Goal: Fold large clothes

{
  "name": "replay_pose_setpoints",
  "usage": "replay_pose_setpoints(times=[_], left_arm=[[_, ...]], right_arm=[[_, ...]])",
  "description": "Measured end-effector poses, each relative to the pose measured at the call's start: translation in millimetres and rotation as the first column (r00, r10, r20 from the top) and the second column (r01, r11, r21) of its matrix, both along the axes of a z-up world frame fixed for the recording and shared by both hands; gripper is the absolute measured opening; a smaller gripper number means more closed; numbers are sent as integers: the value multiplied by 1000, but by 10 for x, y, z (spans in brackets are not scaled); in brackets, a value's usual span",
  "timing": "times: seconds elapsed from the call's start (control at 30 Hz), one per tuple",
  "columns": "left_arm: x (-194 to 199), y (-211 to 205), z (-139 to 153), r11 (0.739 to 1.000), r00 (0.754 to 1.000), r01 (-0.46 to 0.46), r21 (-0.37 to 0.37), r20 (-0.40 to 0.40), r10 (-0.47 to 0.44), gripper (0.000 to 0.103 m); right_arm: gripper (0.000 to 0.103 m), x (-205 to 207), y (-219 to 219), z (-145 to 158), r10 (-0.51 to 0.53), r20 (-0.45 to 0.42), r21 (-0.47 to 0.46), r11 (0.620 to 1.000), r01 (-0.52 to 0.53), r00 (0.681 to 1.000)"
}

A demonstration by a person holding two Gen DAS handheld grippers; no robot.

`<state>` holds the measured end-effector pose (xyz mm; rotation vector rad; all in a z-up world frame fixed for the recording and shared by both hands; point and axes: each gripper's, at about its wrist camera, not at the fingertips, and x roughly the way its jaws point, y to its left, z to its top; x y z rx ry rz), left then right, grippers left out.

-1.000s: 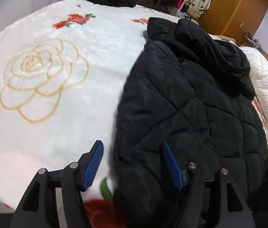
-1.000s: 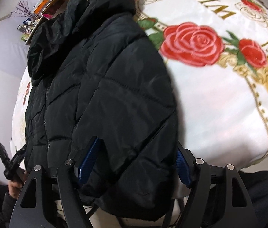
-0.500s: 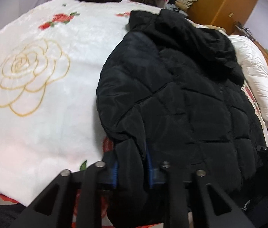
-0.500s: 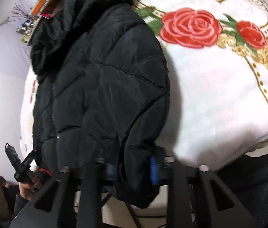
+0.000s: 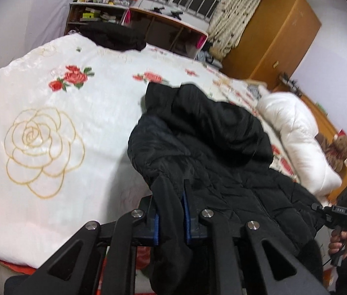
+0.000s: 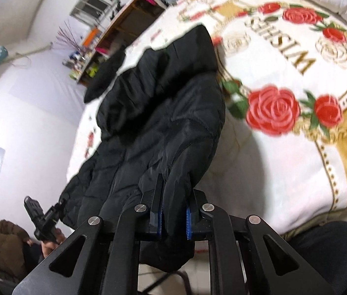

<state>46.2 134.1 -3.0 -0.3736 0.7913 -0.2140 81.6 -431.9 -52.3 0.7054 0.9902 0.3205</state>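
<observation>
A black quilted hooded jacket lies lengthwise on a white rose-print blanket, hood at the far end. My left gripper has its blue pads pinched on the jacket's near hem corner; its jaws are closing, with fabric between them. In the right wrist view the same jacket hangs from my right gripper, whose jaws are also closing on the other hem corner. Both corners are raised off the blanket, and loose cloth droops below each grip.
A white duvet and a teddy bear lie at the bed's right side. Another black garment sits at the far edge, before shelves and a wooden wardrobe. A hand holds the other gripper.
Both grippers went from open around the jacket's hem to pinched on it, then rose with the hem corners. The view now tilts up to show more of the room.
</observation>
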Motion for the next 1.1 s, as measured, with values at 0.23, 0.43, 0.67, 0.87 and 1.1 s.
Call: replay_pose_setpoints(times=[0.23,0.43,0.67,0.87,1.1], left_arm=[[128,32,214,999,998,-20,-46,59,23,14],[244,36,270,995,996,-41,-93,72,48,14],[523,74,425,988,993,-63,-138,94,77,14],[1077,39,658,982,987,-86,-169,118,107,14],[1928,-33,708,977,986,-121,-175,89,138,14]], right_arm=[[13,130,-39,249,-22,74,30,999,20,997],[12,260,-76,310,-57,94,85,995,49,994],[12,519,-117,473,-98,113,131,988,83,989],[12,1049,-167,702,-135,133,148,982,115,982],[12,1935,-215,734,-188,82,163,971,173,979]])
